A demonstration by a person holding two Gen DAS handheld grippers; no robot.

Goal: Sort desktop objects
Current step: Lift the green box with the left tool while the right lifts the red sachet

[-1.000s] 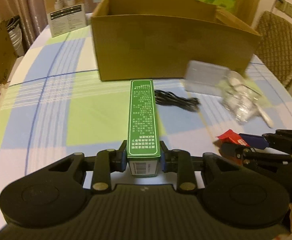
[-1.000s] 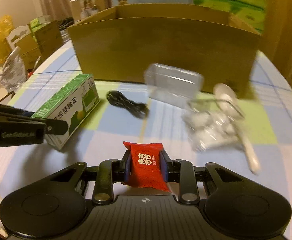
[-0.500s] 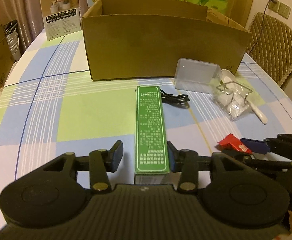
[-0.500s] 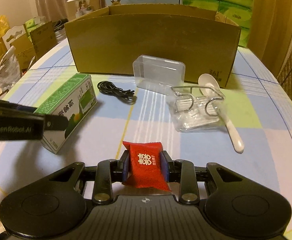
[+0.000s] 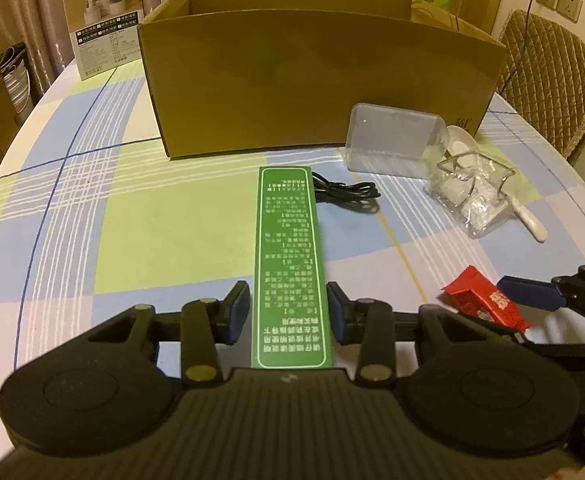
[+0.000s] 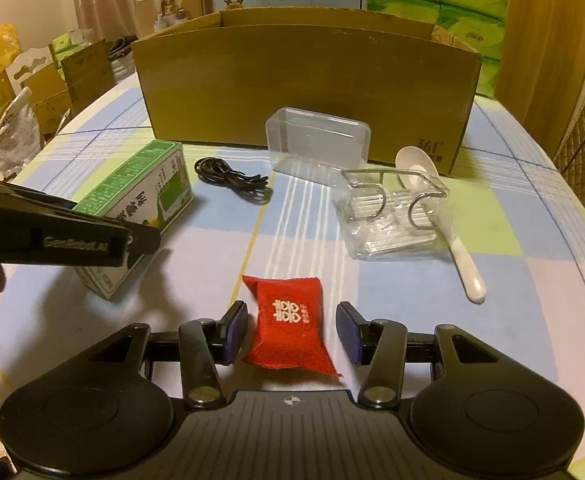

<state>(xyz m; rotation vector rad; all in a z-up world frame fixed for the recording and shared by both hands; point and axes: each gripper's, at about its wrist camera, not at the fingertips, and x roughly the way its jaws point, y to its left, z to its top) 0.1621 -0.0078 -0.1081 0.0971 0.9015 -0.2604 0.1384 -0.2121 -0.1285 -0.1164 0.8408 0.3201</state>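
Cardboard box (image 6: 304, 88) showing matt brown paperboard; green carton (image 5: 290, 264) looking smooth printed card; red packet (image 6: 290, 324) reading as crinkled matt wrapper; clear case (image 6: 318, 146) glinting as glossy plastic; spoon (image 6: 444, 216) shining smooth white; tablecloth (image 5: 164, 236) lying smooth, faintly glossy

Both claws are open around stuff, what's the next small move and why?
Probably close the right claw on the red packet: it lies on the tablecloth between the spread pads, untouched. The left claw likewise straddles the green box.
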